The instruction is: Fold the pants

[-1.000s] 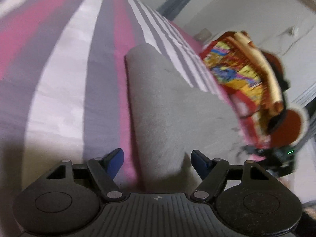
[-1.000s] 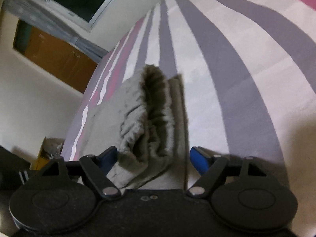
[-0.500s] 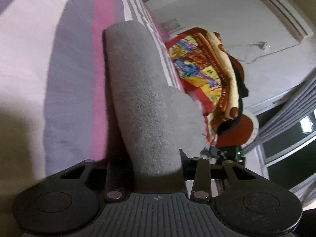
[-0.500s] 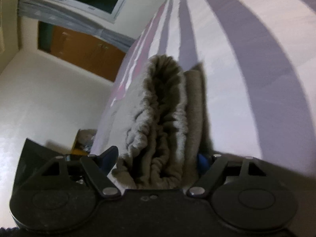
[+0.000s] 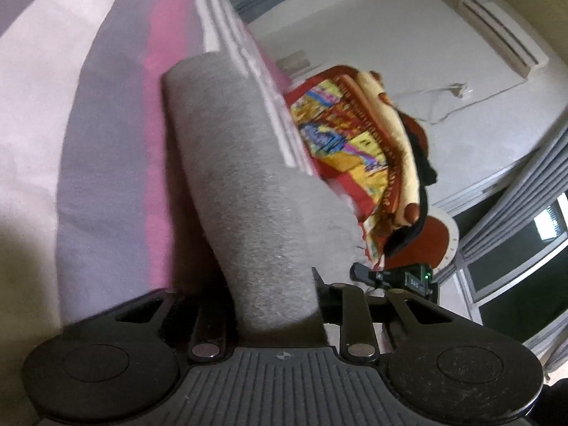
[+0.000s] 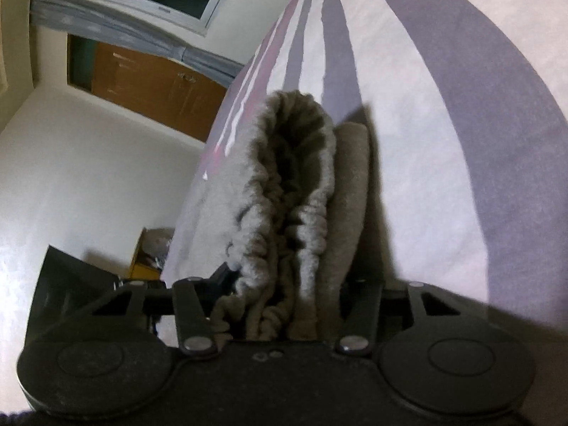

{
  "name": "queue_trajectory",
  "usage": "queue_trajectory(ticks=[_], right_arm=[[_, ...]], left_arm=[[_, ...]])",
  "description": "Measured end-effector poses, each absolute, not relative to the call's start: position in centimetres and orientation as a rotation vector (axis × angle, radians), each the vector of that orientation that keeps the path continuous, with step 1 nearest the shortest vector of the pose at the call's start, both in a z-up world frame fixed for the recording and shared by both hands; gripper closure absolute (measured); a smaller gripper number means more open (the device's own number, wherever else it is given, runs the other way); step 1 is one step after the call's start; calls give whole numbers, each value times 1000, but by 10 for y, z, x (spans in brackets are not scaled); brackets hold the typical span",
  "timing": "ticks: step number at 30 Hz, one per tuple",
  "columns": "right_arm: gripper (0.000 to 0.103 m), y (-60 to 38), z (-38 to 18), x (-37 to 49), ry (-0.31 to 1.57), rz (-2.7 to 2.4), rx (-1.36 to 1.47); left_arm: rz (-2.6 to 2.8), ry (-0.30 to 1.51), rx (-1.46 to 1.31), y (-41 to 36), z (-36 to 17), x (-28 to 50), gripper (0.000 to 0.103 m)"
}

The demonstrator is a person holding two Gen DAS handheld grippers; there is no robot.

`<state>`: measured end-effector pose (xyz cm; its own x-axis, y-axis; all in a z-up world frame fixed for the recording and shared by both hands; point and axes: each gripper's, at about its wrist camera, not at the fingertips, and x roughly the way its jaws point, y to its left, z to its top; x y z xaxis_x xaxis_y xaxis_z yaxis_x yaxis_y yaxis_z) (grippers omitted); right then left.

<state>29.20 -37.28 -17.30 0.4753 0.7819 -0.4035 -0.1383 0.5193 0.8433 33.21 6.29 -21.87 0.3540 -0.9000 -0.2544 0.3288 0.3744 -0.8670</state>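
- Soft grey fleece pants [image 5: 248, 191], folded into a long thick bundle, run forward from between the left gripper's fingers and rise away from them in a smooth, rounded fold.
- The gathered elastic waistband [image 6: 294, 191] of the same grey pants stands between the right gripper's fingers, its ruffled edges bunched and open at the top.
- A flatter folded layer lies against the waistband on the side of the right-hand finger.
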Motion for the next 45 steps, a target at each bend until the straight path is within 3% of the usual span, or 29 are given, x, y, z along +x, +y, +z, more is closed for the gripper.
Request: queue_trajectory(ticks=[11,20,33,42,45], right_arm=[[54,-340,-87,289,831,821,736],[54,-311,-44,368,790,884,675],[54,-283,-82,502,843,876,632],[54,-273,-141,542,938,821,633],[49,-276,-166,542,1001,738,619]], left_arm=[[-959,652,-717,102,-121,304,78],[-898,570,-669,141,-81,372,78],[-801,615,-668,152,-121,503,78],[-718,744,-667,147,-188,540,77],[-717,785,-751,151,-209,541,75]])
